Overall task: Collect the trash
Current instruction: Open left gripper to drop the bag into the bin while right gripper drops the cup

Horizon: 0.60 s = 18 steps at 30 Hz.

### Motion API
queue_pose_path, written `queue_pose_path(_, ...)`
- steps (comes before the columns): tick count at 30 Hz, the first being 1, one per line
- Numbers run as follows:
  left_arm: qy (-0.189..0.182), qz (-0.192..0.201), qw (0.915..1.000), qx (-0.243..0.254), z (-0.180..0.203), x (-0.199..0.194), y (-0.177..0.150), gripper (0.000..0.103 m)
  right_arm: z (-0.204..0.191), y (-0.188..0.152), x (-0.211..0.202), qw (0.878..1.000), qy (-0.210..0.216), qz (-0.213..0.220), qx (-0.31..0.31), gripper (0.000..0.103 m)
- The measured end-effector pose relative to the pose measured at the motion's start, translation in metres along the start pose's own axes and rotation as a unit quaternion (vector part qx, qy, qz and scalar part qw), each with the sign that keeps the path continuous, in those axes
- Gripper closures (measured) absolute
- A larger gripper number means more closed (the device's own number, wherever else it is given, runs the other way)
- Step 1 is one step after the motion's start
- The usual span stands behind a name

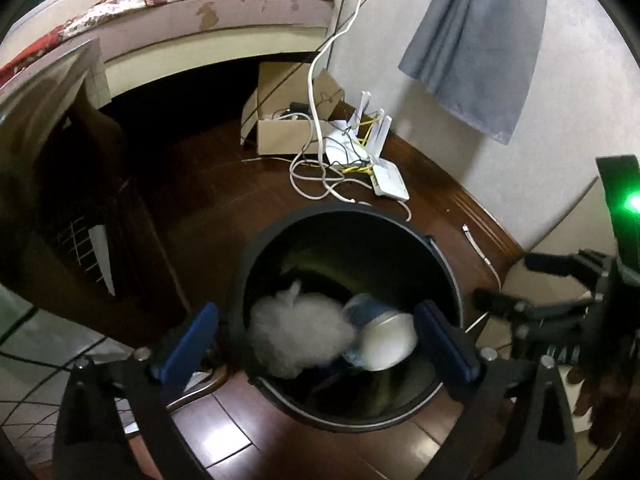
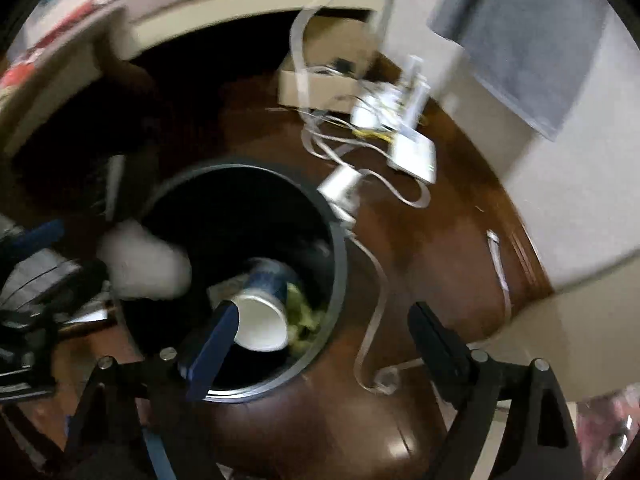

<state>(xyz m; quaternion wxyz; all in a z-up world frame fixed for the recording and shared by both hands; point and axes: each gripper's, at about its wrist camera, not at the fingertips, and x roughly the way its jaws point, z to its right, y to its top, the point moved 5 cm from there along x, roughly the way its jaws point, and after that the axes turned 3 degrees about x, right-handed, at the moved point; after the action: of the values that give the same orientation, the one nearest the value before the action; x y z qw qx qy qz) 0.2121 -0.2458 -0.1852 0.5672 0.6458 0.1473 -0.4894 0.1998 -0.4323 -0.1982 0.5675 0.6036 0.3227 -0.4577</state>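
**Both Grippers Spread Wide Over the Bin**

The left gripper (image 1: 316, 340) and right gripper (image 2: 324, 344) stand released above a black trash bin (image 1: 256, 248) on a dark wood floor (image 1: 224, 440), nothing pressed between their pads. Between the left jaws, a crumpled white plastic bag (image 1: 298, 330) and a blue-and-white paper cup (image 1: 386, 338) sit inside the bin. Beyond lie tangled white cables (image 1: 320, 176), a router (image 1: 390, 178) and an open cardboard box (image 1: 284, 120), a grey cloth (image 1: 476, 48) hanging on the wall.
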Motion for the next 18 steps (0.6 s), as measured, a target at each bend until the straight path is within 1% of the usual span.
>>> queue_pose_path(2,0.003,-0.001,1.0000,0.001,-0.003,-0.002,-0.003,0.003,0.011,0.000,0.002,1.000,-0.006,-0.018,0.016,0.014)
queue_pose_path(3,0.006,-0.002,1.0000,0.001,-0.003,-0.002,-0.005,0.003,0.014,0.000,0.001,1.000,-0.011,-0.020,0.022,0.011)
queue_pose_path(5,0.010,-0.002,0.9999,0.000,-0.004,-0.001,-0.003,0.003,0.019,0.002,-0.004,0.999,-0.017,-0.011,0.033,0.001)
queue_pose_path(13,0.019,0.005,0.9998,0.004,-0.003,-0.010,0.000,0.003,0.011,0.007,-0.020,1.000,-0.018,0.008,0.024,0.001)
queue_pose_path(18,0.021,0.016,0.9996,0.007,0.000,-0.027,0.000,0.003,0.008,0.009,-0.036,0.999,-0.014,0.022,0.023,0.001)
